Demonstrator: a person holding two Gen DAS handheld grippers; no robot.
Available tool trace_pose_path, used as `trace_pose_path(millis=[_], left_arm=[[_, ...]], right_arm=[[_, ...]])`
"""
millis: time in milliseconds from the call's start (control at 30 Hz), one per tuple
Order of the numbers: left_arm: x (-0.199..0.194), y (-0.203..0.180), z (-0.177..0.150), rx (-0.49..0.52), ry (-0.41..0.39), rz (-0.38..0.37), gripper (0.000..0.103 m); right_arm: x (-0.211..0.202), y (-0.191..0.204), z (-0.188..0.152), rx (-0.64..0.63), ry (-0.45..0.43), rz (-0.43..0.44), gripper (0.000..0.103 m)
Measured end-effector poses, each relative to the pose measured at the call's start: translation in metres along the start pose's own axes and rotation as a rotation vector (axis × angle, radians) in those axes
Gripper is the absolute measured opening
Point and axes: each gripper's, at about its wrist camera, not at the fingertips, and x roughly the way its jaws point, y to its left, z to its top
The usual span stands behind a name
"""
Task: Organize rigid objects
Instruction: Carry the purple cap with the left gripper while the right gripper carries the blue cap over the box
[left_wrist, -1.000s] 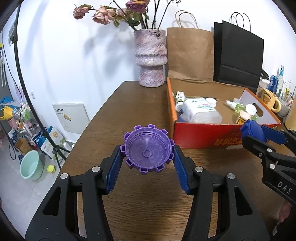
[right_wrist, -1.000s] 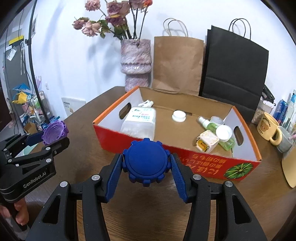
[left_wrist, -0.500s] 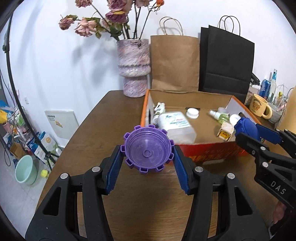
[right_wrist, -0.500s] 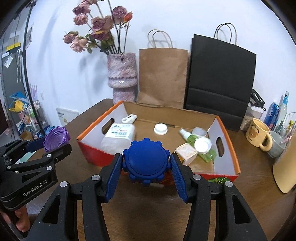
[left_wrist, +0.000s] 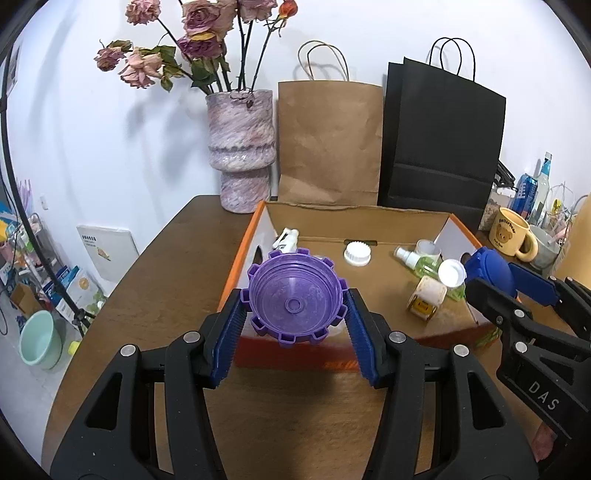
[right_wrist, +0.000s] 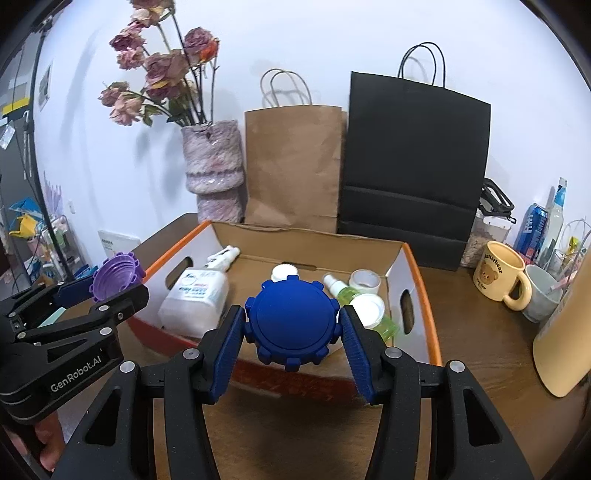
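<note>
My left gripper (left_wrist: 295, 314) is shut on a purple notched lid (left_wrist: 293, 301), hollow side facing the camera, above the near left wall of the red and orange cardboard box (left_wrist: 243, 251). My right gripper (right_wrist: 291, 326) is shut on a dark blue notched lid (right_wrist: 291, 321), above the box's (right_wrist: 424, 295) near wall. Each gripper shows in the other's view: the right gripper (left_wrist: 491, 275) at the right, the left gripper (right_wrist: 114, 280) at the left. Inside the box lie a white bottle (right_wrist: 195, 299), a white cap (right_wrist: 284, 273), a green spray bottle (right_wrist: 343, 291) and a small carton (left_wrist: 426, 301).
A vase of dried roses (left_wrist: 240, 147), a brown paper bag (left_wrist: 328, 144) and a black paper bag (left_wrist: 439, 147) stand behind the box. A yellow mug (right_wrist: 498, 278), a grey cup (right_wrist: 543, 291) and bottles stand at the right. The wooden table's (left_wrist: 166, 277) left edge drops to floor clutter.
Both grippers, each still holding its lid, have risen and moved forward toward the box. The box now sits closer and partly under the lids, its inside more visible.
</note>
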Motion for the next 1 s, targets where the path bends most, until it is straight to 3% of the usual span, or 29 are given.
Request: trace_pose_path(millis=[1000], left_arm=[[0.072, -0.036, 0.045, 0.021, -0.026, 0.033, 0.050]], right_arm=[[0.072, -0.041, 0.030, -0.028, 0.017, -0.048, 0.057]])
